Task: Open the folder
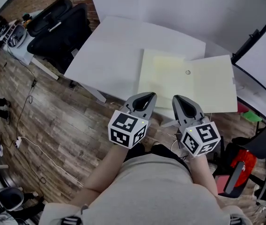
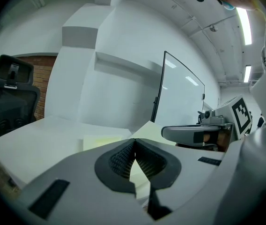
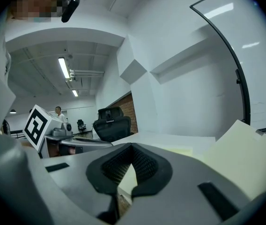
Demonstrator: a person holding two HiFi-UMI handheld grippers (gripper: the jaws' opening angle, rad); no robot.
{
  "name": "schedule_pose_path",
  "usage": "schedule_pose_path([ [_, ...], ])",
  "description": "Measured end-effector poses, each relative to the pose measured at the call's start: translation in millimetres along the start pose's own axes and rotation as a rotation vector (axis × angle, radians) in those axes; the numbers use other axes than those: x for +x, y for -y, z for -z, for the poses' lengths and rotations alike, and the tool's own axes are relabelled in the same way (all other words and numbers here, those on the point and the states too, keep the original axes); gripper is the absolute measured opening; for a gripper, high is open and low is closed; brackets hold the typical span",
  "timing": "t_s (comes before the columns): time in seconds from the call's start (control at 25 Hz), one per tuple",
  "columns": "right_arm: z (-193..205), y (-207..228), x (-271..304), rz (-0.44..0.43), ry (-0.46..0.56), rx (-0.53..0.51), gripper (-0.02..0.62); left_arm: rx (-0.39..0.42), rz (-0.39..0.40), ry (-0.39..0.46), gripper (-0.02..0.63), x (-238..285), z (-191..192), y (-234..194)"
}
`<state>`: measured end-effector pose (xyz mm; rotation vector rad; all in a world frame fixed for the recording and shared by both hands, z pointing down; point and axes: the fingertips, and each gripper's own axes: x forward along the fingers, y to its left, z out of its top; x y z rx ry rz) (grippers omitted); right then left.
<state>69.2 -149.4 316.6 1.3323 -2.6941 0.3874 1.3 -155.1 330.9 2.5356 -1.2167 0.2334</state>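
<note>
Folder (image 1: pixel 184 81) lay spread on the white table (image 1: pixel 119 46), toward the near right corner. Its 2 pale cream leaves sat side by side with 1 centre fold between them. 1 small round fastener (image 1: pixel 188 72) showed close to that fold. Judged from this lie, the folder was already open or very nearly so. The right gripper view showed the right leaf rising at an angle, so it could not be confirmed that this leaf was fully flat.

Handling, as judged:
- Weight: light, thin card or plastic sheet.
- Stiffness: enough to hold shape over a short span, but likely to bow if lifted by 1 corner.
- Surface: smooth, so it was likely to slide on the tabletop and slip in a shallow pinch.
- Grip point: the free outer edge of a leaf, well away from the fold, with the pads set deep over the edge. The other leaf was best pinned down to stop the folder from shifting.

The left gripper (image 1: pixel 147 96) hung over the near edge of the left leaf. Its jaws were closed tip to tip with nothing between them. The right gripper (image 1: pixel 178 99) sat just beside it, near the fold, likewise closed and empty. No contact with the folder was evident.

2 black office chairs (image 1: pixel 58 27) stood beyond the table's left side on a wood-pattern floor (image 1: pixel 53 139).
</note>
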Motion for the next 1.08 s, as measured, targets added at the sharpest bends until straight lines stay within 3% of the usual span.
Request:
schedule_pose_path([
  [0.4, 2, -1, 11, 0.002, -0.026, -0.079, 0.021, -0.015, -0.001, -0.014, 0.018, 7, 3, -12],
  [1.08, 15, 27, 14, 0.052, -0.081, -0.053, 0.021, 0.010, 0.022, -0.051, 0.018, 23, 9, -20],
])
